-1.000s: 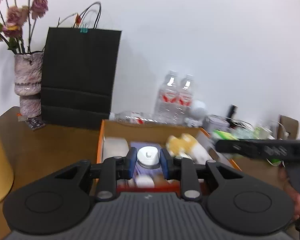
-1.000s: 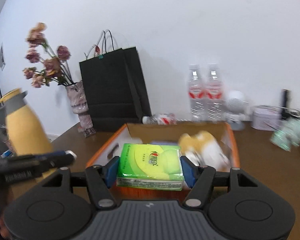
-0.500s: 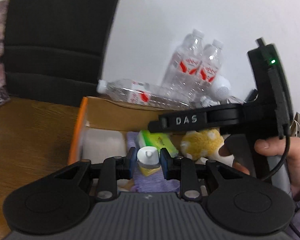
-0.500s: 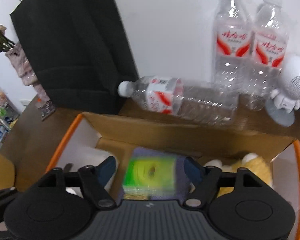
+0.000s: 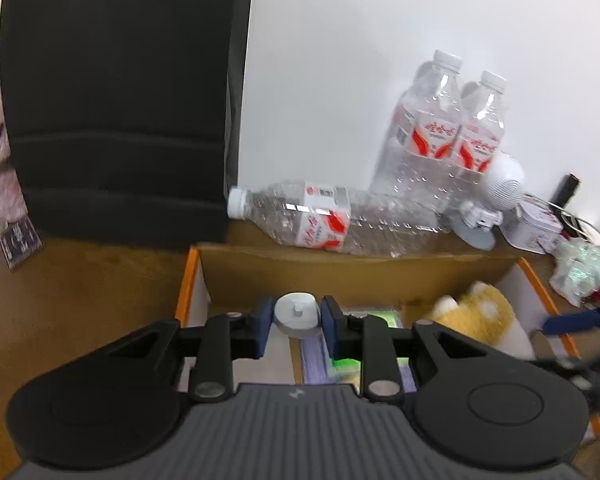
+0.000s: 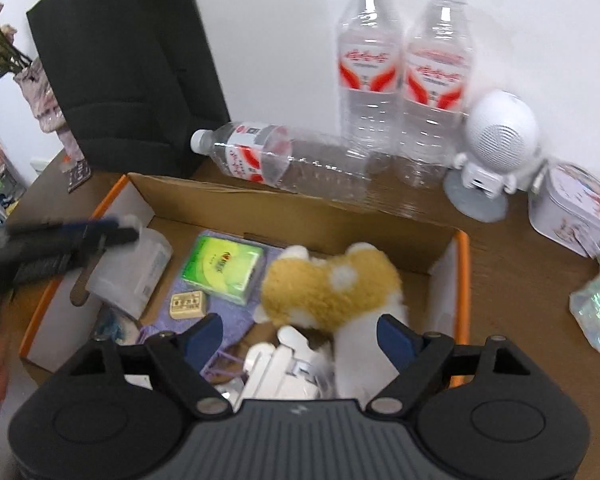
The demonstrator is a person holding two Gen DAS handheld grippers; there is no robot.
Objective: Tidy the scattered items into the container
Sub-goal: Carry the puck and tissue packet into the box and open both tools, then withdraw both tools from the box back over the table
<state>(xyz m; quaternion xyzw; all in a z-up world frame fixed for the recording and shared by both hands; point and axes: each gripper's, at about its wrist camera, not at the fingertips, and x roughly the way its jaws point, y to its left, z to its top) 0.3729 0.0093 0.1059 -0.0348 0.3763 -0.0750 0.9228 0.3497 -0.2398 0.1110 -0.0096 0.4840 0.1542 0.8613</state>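
While the left gripper [image 5: 296, 320] sits clamped on a small white-capped bottle [image 5: 297, 315], only the cap shows; the body is hidden behind the gripper's frame. It hangs over the left end of the cardboard box [image 5: 356, 272], near the back wall. In the right wrist view that gripper is a motion-blurred dark streak over a translucent container [image 6: 134, 270], grip unreadable there. Right gripper [image 6: 300, 334] is spread wide apart, holding nothing, over the box's front half. Just beyond its fingertips lies a yellow-and-white plush toy [image 6: 332, 284]; white items below it are partly covered and hard to identify. Green tissue pack [image 6: 222, 262] lies flat on a purple cloth [image 6: 230, 320], left of the plush, inside the box. Behind the box on the table [image 6: 512, 272]: one water bottle lying down [image 6: 284, 164], two standing bottles [image 6: 404, 72], black paper bag [image 6: 120, 64].
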